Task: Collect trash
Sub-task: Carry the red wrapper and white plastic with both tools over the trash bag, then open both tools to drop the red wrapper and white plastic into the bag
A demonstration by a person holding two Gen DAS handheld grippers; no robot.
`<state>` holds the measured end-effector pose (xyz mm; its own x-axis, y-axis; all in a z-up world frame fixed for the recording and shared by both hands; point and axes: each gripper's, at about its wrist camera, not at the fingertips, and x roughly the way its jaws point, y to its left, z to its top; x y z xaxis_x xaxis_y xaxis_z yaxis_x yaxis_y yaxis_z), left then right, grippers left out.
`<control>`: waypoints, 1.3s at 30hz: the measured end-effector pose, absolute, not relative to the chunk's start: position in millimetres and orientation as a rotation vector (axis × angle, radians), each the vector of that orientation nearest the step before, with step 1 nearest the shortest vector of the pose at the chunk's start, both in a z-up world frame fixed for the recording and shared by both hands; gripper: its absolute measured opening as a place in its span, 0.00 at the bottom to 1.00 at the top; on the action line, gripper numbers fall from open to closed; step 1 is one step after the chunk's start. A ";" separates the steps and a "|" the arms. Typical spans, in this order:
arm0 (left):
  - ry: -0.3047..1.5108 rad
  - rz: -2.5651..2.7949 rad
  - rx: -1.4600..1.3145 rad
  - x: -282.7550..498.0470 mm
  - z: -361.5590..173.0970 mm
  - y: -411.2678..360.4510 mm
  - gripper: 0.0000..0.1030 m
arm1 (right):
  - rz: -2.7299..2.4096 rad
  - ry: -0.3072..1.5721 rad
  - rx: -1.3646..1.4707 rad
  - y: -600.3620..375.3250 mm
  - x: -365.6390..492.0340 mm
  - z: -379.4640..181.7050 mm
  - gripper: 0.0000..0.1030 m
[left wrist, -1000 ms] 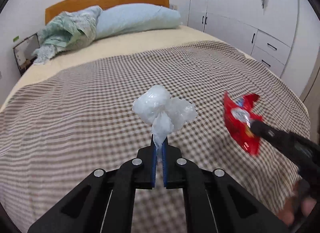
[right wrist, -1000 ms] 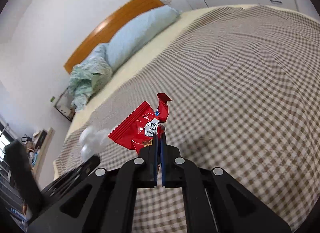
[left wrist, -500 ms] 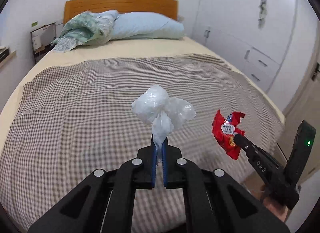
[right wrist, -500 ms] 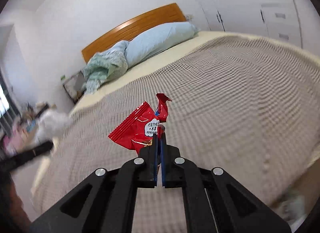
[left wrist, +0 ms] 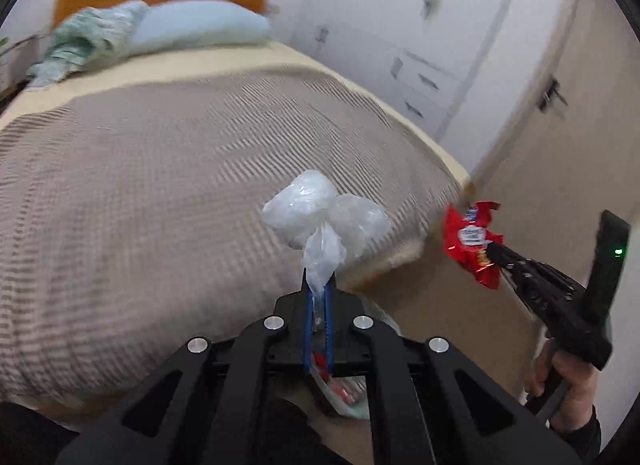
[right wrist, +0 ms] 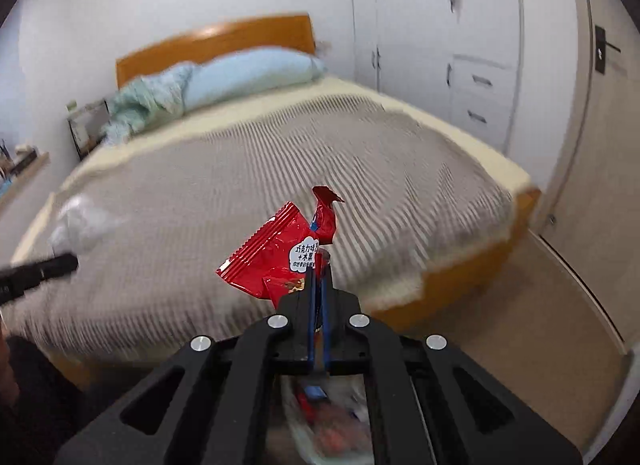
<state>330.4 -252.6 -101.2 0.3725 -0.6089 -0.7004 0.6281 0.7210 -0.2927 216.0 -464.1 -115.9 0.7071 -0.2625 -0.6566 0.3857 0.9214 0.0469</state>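
While left gripper (left wrist: 318,297) clamps clear plastic wad (left wrist: 324,221) — right gripper (right wrist: 318,269) pinches red wrapper (right wrist: 276,257).

The red snack wrapper (right wrist: 280,253), at the centre of the right wrist frame, bears a white patch with Chinese print, "巧克力味" and "+木果"; smaller print below is unreadable

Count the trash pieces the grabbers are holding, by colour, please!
White crumpled plastic bag, pinched in the left gripper: 1
Red snack wrapper, pinched in the right gripper: 1
Total held: 2
A bag below holds more bits, too blurred to count.
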 end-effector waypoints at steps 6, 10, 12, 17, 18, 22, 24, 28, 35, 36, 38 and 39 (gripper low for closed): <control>1.026 -0.853 0.179 308.9 -168.1 -319.1 0.02 | -0.404 0.920 0.270 -499.4 200.2 -220.3 0.03; 1.110 -0.918 0.297 308.7 -213.2 -360.1 0.02 | -0.374 1.074 0.330 -508.6 210.3 -293.6 0.03; 1.174 -0.920 0.339 321.3 -239.7 -379.4 0.02 | -0.363 1.130 0.338 -509.0 217.6 -318.7 0.03; 1.345 -0.910 0.386 336.5 -302.1 -424.0 0.02 | -0.363 1.263 0.358 -509.4 242.9 -378.6 0.39; 1.369 -0.906 0.404 336.6 -315.7 -431.0 0.02 | -0.366 1.269 0.366 -510.3 242.0 -383.5 0.48; 1.403 -0.858 0.516 348.7 -354.9 -455.4 0.02 | -0.387 1.173 0.422 -523.3 219.8 -378.2 0.53; 1.404 -0.850 0.585 348.5 -370.2 -468.6 0.02 | -0.406 1.121 0.464 -532.1 209.1 -367.2 0.56; 1.372 -0.864 0.654 348.6 -383.9 -500.1 0.02 | -0.443 1.029 0.549 -550.1 184.2 -347.0 0.59; 1.320 -0.805 0.713 343.3 -403.9 -531.0 0.24 | -0.474 0.947 0.602 -565.6 163.5 -326.8 0.59; 1.306 -0.786 0.736 344.3 -406.9 -534.6 0.55 | -0.475 0.943 0.609 -567.6 161.8 -327.8 0.59; 1.286 -0.778 0.744 345.2 -408.3 -536.9 0.70 | -0.464 0.957 0.622 -567.8 162.2 -334.3 0.59; 1.285 -0.783 0.733 345.5 -408.3 -536.7 0.70 | -0.455 0.968 0.630 -568.2 164.4 -341.2 0.59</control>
